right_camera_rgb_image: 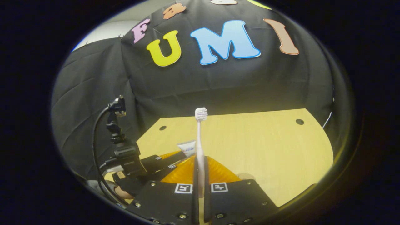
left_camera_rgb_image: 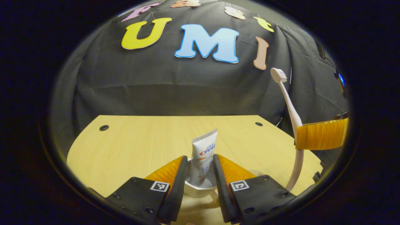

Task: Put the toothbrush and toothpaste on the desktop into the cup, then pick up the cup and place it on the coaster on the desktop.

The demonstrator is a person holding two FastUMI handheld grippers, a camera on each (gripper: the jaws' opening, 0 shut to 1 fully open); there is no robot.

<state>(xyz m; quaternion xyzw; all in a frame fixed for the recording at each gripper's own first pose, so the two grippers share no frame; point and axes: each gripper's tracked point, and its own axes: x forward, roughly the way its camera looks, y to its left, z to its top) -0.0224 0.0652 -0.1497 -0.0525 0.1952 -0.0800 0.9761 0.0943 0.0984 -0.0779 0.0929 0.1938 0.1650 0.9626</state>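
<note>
In the right gripper view, the right gripper [right_camera_rgb_image: 200, 182] is clamped on the handle of a slim white toothbrush [right_camera_rgb_image: 200, 142], which stands upright with its bristled head on top. Beyond lies the pale wooden desktop [right_camera_rgb_image: 265, 150]. To the left, the left gripper [right_camera_rgb_image: 162, 161] sits low, with what seems to be the flat end of a white toothpaste tube [right_camera_rgb_image: 187, 147] just above it.

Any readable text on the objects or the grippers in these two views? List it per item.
toothpaste tube: printed label, partly behind the fingers and blurred; not legible in full.
left gripper: square black-and-white coded markers, no words.
right gripper: same kind of coded markers, no words.
toothbrush: no text visible.
</note>
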